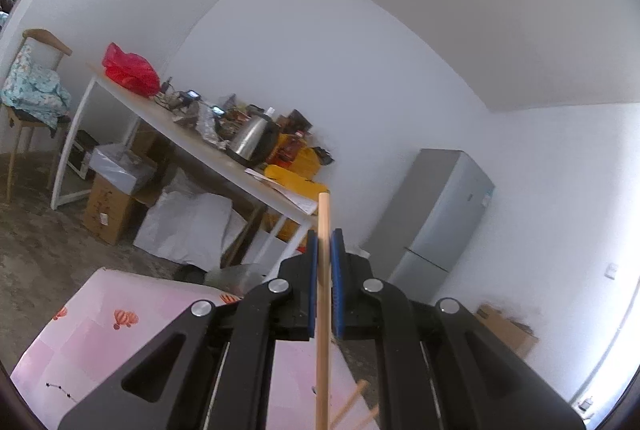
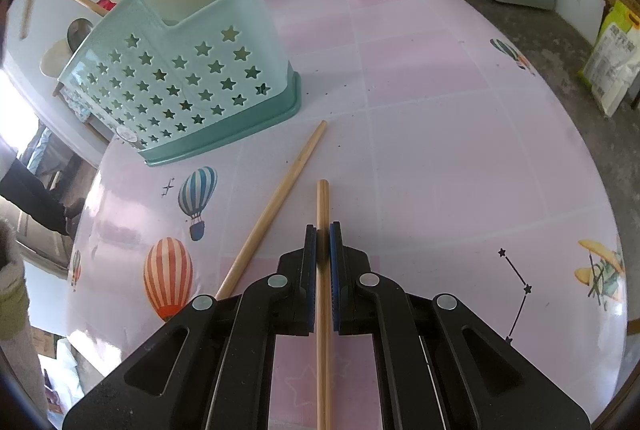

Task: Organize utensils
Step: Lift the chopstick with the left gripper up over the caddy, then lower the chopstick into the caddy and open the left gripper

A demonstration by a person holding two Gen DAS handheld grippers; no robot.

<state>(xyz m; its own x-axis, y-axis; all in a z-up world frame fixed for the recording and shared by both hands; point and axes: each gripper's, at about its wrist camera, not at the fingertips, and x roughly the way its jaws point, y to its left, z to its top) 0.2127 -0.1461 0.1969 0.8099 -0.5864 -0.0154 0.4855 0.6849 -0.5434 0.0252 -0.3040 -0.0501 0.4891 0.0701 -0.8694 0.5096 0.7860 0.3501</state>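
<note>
The left gripper (image 1: 324, 246) pinches a chopstick (image 1: 322, 310) above the table (image 1: 100, 330). The right gripper (image 2: 323, 242) pinches a second chopstick (image 2: 322, 214); a third chopstick (image 2: 276, 206) lies beside it, near the utensil basket (image 2: 188, 86).

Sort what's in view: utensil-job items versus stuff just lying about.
Job: chopstick in left gripper; chopstick in right gripper; loose chopstick on the table; green star-holed utensil holder.

Lying about: kettle, red bag, fridge, cardboard box.

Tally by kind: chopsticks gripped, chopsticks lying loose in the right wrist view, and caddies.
Chopsticks gripped: 2, one in the left gripper, one in the right gripper
Chopsticks lying loose: 1
Green star-cut caddy: 1
Total: 4
</note>
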